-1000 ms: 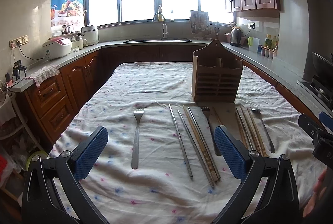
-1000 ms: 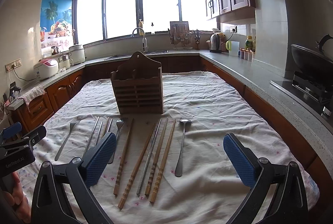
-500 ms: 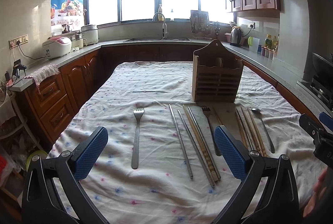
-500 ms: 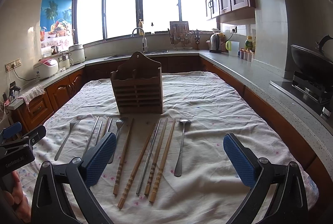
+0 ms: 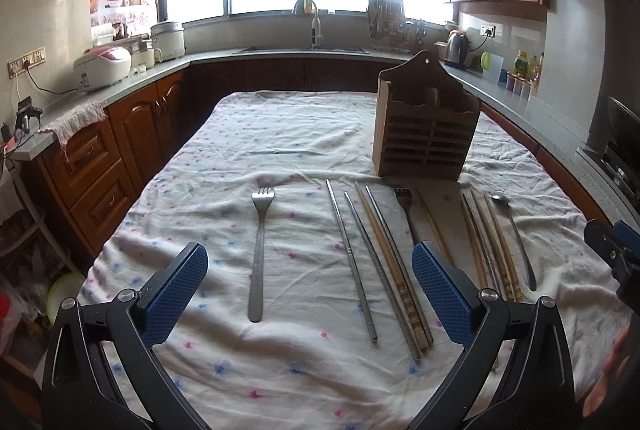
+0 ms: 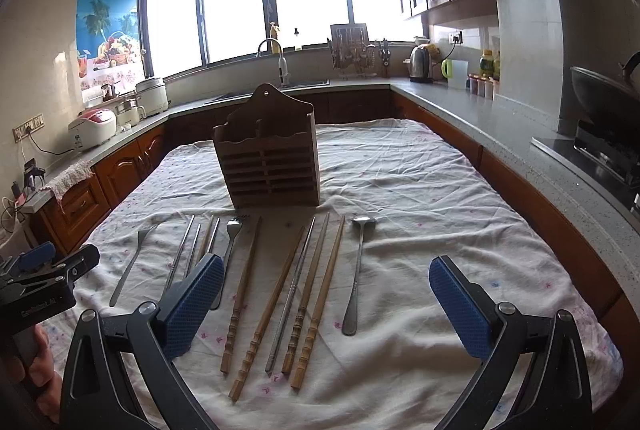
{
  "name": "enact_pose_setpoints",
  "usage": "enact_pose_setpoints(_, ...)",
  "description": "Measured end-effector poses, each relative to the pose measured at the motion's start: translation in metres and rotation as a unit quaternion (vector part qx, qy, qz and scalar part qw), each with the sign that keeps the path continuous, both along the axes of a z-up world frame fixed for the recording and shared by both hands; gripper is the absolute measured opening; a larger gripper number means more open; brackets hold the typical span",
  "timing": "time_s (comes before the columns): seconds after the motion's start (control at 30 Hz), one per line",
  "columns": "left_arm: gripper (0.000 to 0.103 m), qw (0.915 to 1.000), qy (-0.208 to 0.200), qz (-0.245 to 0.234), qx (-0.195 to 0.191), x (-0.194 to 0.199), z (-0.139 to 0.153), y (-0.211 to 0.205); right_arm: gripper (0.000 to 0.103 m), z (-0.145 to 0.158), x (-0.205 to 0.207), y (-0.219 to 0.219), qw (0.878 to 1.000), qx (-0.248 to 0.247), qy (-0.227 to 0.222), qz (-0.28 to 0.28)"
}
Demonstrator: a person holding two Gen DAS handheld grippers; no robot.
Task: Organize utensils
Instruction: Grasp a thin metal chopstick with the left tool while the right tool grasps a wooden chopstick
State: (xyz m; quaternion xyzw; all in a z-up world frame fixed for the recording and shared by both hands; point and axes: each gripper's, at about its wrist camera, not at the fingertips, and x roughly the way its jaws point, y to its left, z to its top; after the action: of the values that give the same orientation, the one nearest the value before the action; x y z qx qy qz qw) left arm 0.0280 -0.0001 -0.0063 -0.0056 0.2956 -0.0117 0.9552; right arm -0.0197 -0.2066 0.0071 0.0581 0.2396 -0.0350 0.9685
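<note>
A wooden slatted utensil holder (image 5: pixel 426 134) (image 6: pixel 270 160) stands upright on the cloth-covered table (image 5: pixel 280 150). In front of it lie a steel fork (image 5: pixel 259 246), metal chopsticks (image 5: pixel 352 258), wooden chopsticks (image 6: pixel 280 302), a second fork (image 6: pixel 230 250) and a steel spoon (image 6: pixel 357 270), side by side. My left gripper (image 5: pixel 310 290) hovers open near the table's front edge, above the fork and chopstick handles. My right gripper (image 6: pixel 326 300) is open too, over the wooden chopsticks and the spoon. Neither holds anything.
Kitchen counters (image 5: pixel 132 78) run round the table on three sides, with rice cookers (image 5: pixel 102 64), a sink tap (image 5: pixel 314 18) and a kettle (image 6: pixel 420 64). A wok (image 6: pixel 600 98) sits on the stove at right. Bare cloth (image 6: pixel 420 190) lies beyond the holder.
</note>
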Motion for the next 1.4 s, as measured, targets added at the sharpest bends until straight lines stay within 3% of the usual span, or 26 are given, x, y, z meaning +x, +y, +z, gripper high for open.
enact_pose_setpoints(0.23,0.103,0.9985,0.047,-0.018,-0.023,0.033,-0.007,0.004,0.101,-0.003,0.021,-0.012,0.999,0.035,0.023,0.012)
enact_pose_setpoints(0.3,0.102,0.9981,0.053,-0.021,-0.023,0.043,-0.008,0.004,0.094,-0.004,0.03,-0.012,0.998,0.042,0.031,0.018)
enact_pose_setpoints(0.47,0.091,0.997,0.068,-0.033,-0.013,0.07,-0.012,-0.001,0.073,-0.012,0.054,-0.016,0.995,0.064,0.064,0.032)
enact_pose_setpoints(0.6,0.075,0.994,0.096,-0.046,-0.021,0.094,-0.02,-0.002,0.056,-0.02,0.074,-0.018,0.992,0.078,0.092,0.038)
enact_pose_setpoints(0.7,0.059,0.9914,0.117,-0.05,-0.032,0.111,-0.026,-0.001,0.049,-0.023,0.089,-0.017,0.989,0.088,0.106,0.046)
enact_pose_setpoints(0.87,0.052,0.9853,0.154,-0.053,-0.05,0.14,-0.042,0.001,0.036,-0.031,0.117,-0.008,0.984,0.101,0.131,0.068)
enact_pose_setpoints(1.07,0.043,0.9781,0.19,-0.059,-0.061,0.167,-0.061,-0.002,0.032,-0.046,0.153,0.011,0.975,0.11,0.163,0.102)
enact_pose_setpoints(1.23,0.029,0.9729,0.214,-0.061,-0.062,0.192,-0.072,-0.003,0.027,-0.058,0.18,0.027,0.969,0.109,0.189,0.12)
enact_pose_setpoints(1.4,0.025,0.9724,0.218,-0.066,-0.049,0.211,-0.074,-0.007,0.026,-0.066,0.201,0.033,0.965,0.103,0.205,0.125)
